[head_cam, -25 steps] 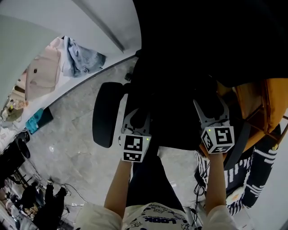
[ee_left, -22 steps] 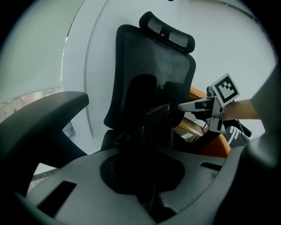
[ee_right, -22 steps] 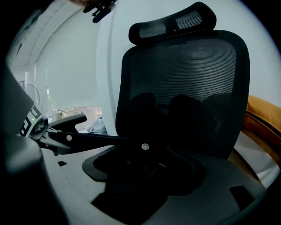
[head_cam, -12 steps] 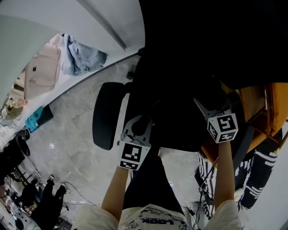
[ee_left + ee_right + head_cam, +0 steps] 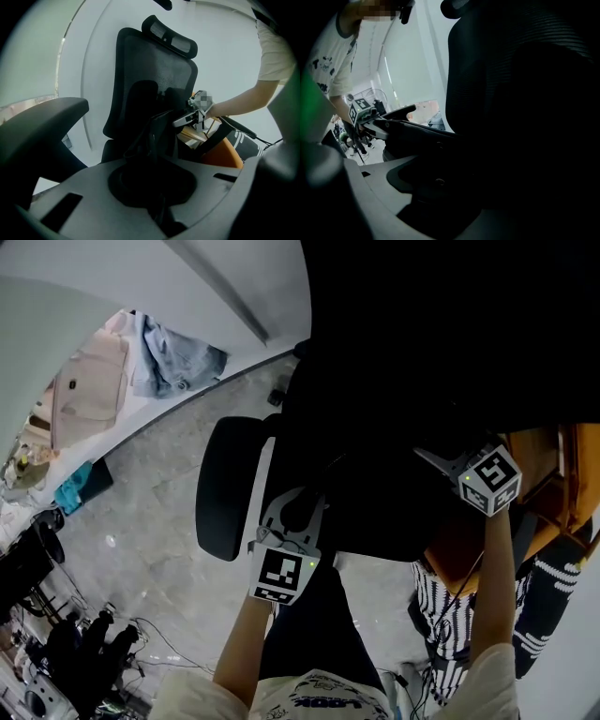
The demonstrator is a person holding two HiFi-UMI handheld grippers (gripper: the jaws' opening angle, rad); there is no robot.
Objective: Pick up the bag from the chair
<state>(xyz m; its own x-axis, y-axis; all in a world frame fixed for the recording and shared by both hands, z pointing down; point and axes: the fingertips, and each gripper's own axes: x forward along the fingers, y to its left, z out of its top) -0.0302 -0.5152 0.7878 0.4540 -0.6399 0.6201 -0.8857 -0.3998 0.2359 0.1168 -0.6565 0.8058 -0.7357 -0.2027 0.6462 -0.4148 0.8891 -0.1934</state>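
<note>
**Right gripper (image 5: 442, 461) swung outward over the chair (image 5: 152, 70); left gripper (image 5: 289, 514) clamped on the bag (image 5: 157, 136)**

Compared with one second earlier, the right gripper and its marker cube (image 5: 492, 479) lie farther toward the chair's right side and backrest and are rolled over. The left gripper has hardly shifted. The black bag sits on the chair's seat, in front of the mesh backrest.

Left jaws: pressed together on a black strap of the bag, at the front of the seat.

Right jaws: wide apart, having just closed slightly. Dark bag material fills the gap, and no contact with the pads can be made out.

Obstacles: the chair's padded armrest (image 5: 220, 486) stands just beside the left gripper, on its outer side. The backrest rises directly behind the bag.

Surroundings: orange-brown furniture (image 5: 539, 460) and a striped cloth (image 5: 445, 601) lie on the chair's right-gripper side. Clothes (image 5: 173, 357) lie on a ledge beyond the chair's armrest side, and cables (image 5: 150, 638) trail over the grey floor (image 5: 141, 540).
</note>
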